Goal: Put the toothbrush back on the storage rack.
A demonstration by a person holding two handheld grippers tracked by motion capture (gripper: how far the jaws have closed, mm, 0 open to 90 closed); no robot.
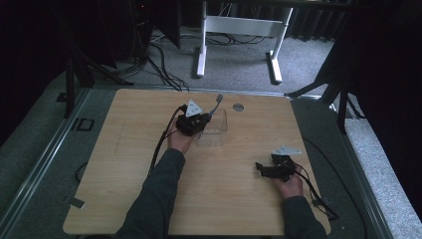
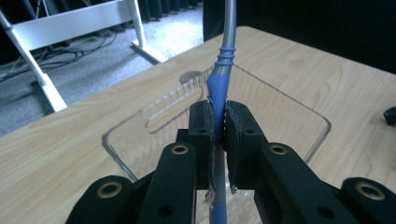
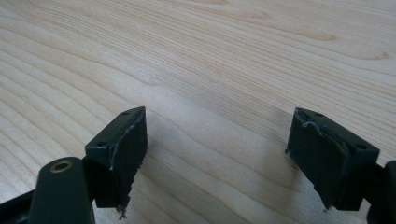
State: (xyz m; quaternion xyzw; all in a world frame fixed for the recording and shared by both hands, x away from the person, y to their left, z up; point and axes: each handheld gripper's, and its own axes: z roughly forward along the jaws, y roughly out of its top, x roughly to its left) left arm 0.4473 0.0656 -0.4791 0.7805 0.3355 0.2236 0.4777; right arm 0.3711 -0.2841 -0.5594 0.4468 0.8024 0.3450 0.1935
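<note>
The worktop (image 1: 149, 164) is a light wood-grain panel in a dim room, with grey carpet and a white desk frame (image 1: 239, 30) beyond its far edge. Near the worktop's centre, slightly toward 12 o'clock, you have a clear plastic container (image 1: 215, 130). Your left gripper (image 1: 195, 122) sits at the container's 9 o'clock edge. In the left gripper view, its jaws are clamped together on the blue handle of a fork (image 2: 219, 88). The fork's grey metal shaft rises toward 12 o'clock above the container (image 2: 289, 112); in the high view its tines (image 1: 218, 99) point up and away from you. Your right gripper (image 1: 263, 169) rests toward 4 o'clock on the worktop, well apart from the container. In the right gripper view its jaws stand wide apart over bare wood, with nothing between them.
</note>
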